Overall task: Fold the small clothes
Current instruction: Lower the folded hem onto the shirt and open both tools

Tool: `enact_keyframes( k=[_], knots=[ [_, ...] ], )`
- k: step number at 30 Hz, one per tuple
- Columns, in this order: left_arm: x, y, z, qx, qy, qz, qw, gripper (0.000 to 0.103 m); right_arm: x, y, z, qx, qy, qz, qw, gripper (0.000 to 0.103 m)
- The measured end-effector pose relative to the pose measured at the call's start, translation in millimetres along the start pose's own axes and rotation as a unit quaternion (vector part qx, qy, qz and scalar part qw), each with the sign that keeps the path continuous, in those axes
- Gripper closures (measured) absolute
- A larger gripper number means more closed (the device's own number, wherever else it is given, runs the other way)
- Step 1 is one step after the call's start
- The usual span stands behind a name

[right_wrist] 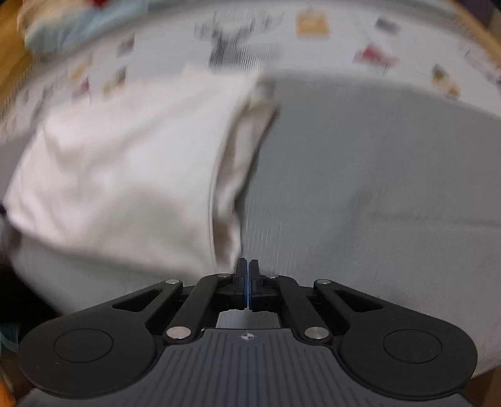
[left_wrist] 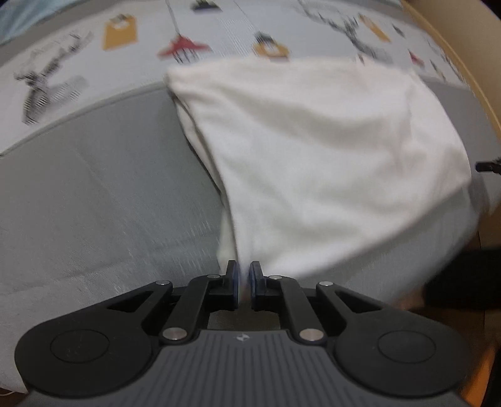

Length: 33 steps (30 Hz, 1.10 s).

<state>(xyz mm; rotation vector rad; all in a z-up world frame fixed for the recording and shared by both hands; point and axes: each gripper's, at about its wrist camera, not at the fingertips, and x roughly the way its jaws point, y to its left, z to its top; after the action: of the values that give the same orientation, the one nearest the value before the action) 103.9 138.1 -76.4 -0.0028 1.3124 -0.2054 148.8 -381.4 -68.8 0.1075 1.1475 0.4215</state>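
A small white garment [left_wrist: 313, 162] lies partly lifted over a grey cloth [left_wrist: 94, 194] on the table. My left gripper [left_wrist: 243, 272] is shut on the garment's near corner, the fabric pinched between the blue pads. In the right wrist view the same white garment [right_wrist: 125, 162] spreads to the left, with its folded edge running down to my right gripper [right_wrist: 248, 269]. The right gripper is shut on that near corner. Both views are blurred by motion.
The grey cloth [right_wrist: 375, 188] lies on a white tablecloth printed with yellow, red and black figures [left_wrist: 125, 34]. A light blue fabric [right_wrist: 69, 25] sits at the far left. A wooden edge [left_wrist: 463, 47] curves along the right. A dark object [left_wrist: 460, 275] is at the lower right.
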Motion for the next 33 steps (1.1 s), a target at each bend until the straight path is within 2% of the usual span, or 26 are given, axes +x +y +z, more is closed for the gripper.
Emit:
enact_keyframes(
  k=[2, 3, 6, 8, 11, 13, 15, 19, 20, 22, 24, 27, 28, 30, 33],
  knots=[
    [-8, 3, 6, -0.015, -0.025, -0.008, 0.9995, 0.095, -9, 8, 7, 0.003, -0.039, 0.029, 0.999, 0.1],
    [-10, 3, 9, -0.019, -0.031, -0.02, 0.9991, 0.095, -9, 14, 11, -0.001, -0.045, 0.043, 0.998, 0.1],
    [-3, -6, 15, -0.001, -0.024, -0.041, 0.9989, 0.095, 7, 32, 16, -0.033, -0.021, 0.059, 0.997, 0.098],
    [12, -16, 14, 0.02, 0.003, -0.032, 0.9993, 0.095, 26, 42, 14, -0.059, 0.013, 0.034, 0.998, 0.098],
    [40, -26, 7, 0.056, 0.062, 0.015, 0.9964, 0.095, 57, 50, 6, -0.091, 0.091, -0.034, 0.991, 0.098],
    [47, -29, 6, 0.079, 0.077, 0.037, 0.9932, 0.095, 62, 49, 4, -0.099, 0.104, -0.047, 0.988, 0.098],
    [38, -27, 12, 0.069, 0.059, 0.032, 0.9953, 0.095, 51, 49, 13, -0.089, 0.078, -0.039, 0.992, 0.098],
    [6, -19, 31, 0.032, -0.028, -0.006, 0.9991, 0.094, 22, 56, 30, -0.067, -0.004, 0.011, 0.998, 0.095],
    [1, -18, 36, 0.02, -0.049, -0.016, 0.9985, 0.094, 22, 58, 34, -0.065, -0.021, 0.018, 0.997, 0.091],
    [4, -18, 45, 0.001, -0.075, -0.028, 0.9968, 0.094, 29, 63, 43, -0.064, -0.042, 0.004, 0.997, 0.066],
    [20, -19, 51, -0.01, -0.065, -0.017, 0.9977, 0.094, 46, 70, 49, -0.07, -0.034, -0.015, 0.997, 0.065],
    [48, -25, 61, 0.008, -0.033, 0.066, 0.9972, 0.094, 74, 70, 51, -0.062, 0.003, -0.047, 0.997, 0.065],
    [55, -25, 64, 0.005, -0.024, 0.079, 0.9966, 0.094, 79, 69, 50, -0.053, 0.009, -0.048, 0.997, 0.065],
    [53, -21, 71, -0.007, -0.034, 0.073, 0.9968, 0.094, 78, 72, 57, -0.047, -0.002, -0.046, 0.998, 0.065],
    [41, -27, 81, -0.004, -0.078, 0.062, 0.995, 0.093, 67, 73, 70, -0.024, -0.065, -0.029, 0.997, 0.065]
  ],
)
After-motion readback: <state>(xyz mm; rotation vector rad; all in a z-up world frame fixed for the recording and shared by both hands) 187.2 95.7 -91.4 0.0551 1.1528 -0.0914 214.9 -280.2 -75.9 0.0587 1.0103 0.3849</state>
